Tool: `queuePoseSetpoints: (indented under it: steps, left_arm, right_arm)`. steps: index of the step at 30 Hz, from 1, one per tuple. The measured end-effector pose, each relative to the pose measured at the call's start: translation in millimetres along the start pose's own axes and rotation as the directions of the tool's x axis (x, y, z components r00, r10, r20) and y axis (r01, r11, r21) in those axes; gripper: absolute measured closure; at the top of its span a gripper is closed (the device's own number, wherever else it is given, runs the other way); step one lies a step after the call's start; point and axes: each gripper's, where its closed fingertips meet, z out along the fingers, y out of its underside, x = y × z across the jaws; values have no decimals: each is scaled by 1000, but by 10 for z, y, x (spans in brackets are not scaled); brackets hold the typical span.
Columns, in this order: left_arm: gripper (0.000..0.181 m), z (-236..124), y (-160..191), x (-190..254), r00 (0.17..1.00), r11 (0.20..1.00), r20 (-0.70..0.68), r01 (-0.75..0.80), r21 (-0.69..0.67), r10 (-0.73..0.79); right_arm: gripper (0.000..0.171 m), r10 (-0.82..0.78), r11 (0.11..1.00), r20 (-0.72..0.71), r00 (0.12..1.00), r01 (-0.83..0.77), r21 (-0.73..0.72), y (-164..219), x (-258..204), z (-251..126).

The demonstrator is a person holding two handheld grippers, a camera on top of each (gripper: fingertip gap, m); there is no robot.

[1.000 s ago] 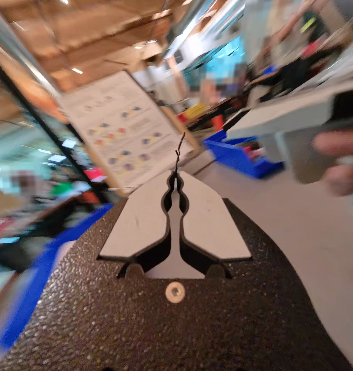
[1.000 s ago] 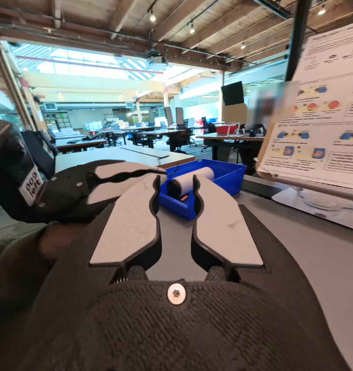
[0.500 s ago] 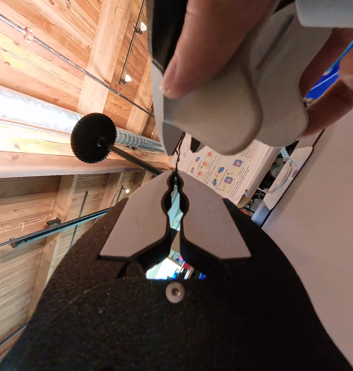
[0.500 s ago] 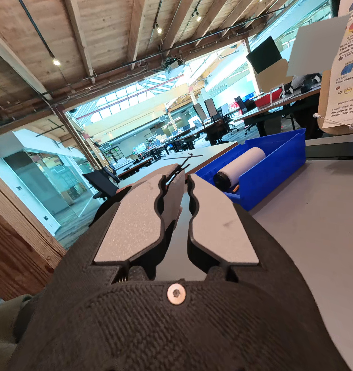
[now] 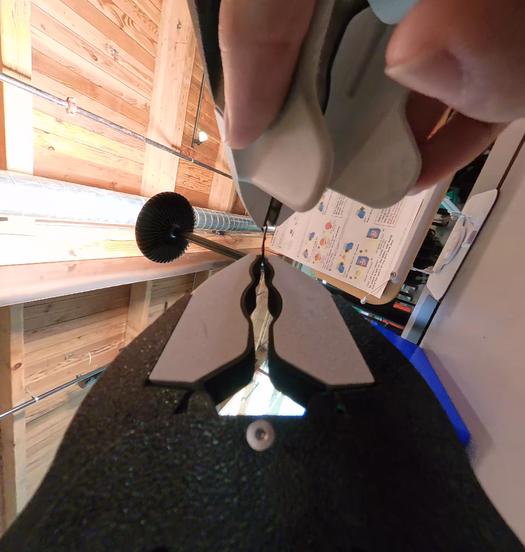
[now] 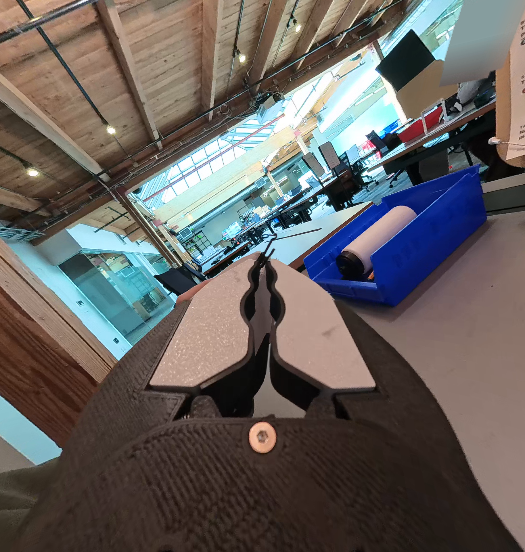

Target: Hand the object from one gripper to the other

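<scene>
The object is a thin, kinked black wire (image 5: 264, 242). My left gripper (image 5: 262, 263) is shut on its lower end and points up toward the ceiling. The wire runs straight up into the tips of my right gripper (image 5: 269, 215), which hangs close above, held by a person's hand (image 5: 255, 74). In the right wrist view my right gripper (image 6: 265, 264) is shut on the wire (image 6: 269, 245), whose free end sticks out past the tips. Both grippers pinch the same wire, tip to tip. The left gripper is mostly hidden behind the right fingers there.
A blue bin (image 6: 434, 239) with a white roll (image 6: 377, 236) stands on the grey table (image 6: 464, 328) to the right. A printed instruction board (image 5: 345, 248) stands at the table's far side. Wooden ceiling beams and a duct fill the background. Both grippers' tips are close together, under 4 cm apart.
Both grippers have tilted upward and come together. My right gripper, open a second ago, has closed on the wire's upper end just above the left tips. The left stays shut on the wire.
</scene>
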Motion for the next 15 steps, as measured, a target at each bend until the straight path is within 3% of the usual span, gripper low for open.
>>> queuePoseSetpoints:
  steps: [7, 11, 13, 15]
  left_arm:
    - [174, -4, 2, 28, 999, 999, -18, 31, 16, -30]
    - [155, 5, -42, 34, 969, 972, -97, 233, 45, -227]
    - [142, 7, -92, 16, 899, 906, -174, 418, 66, -402]
    - [131, -16, -216, 6, 742, 763, -323, 641, 84, -588]
  right_arm:
    - [170, -87, 996, -3, 996, 87, -30, -3, 21, -6]
    - [170, -284, 958, 19, 959, 285, -22, -123, -7, -40]
    - [170, -389, 921, 70, 919, 390, -5, -202, -72, -78]
    - [170, -481, 873, 149, 864, 487, -5, -240, -167, -133]
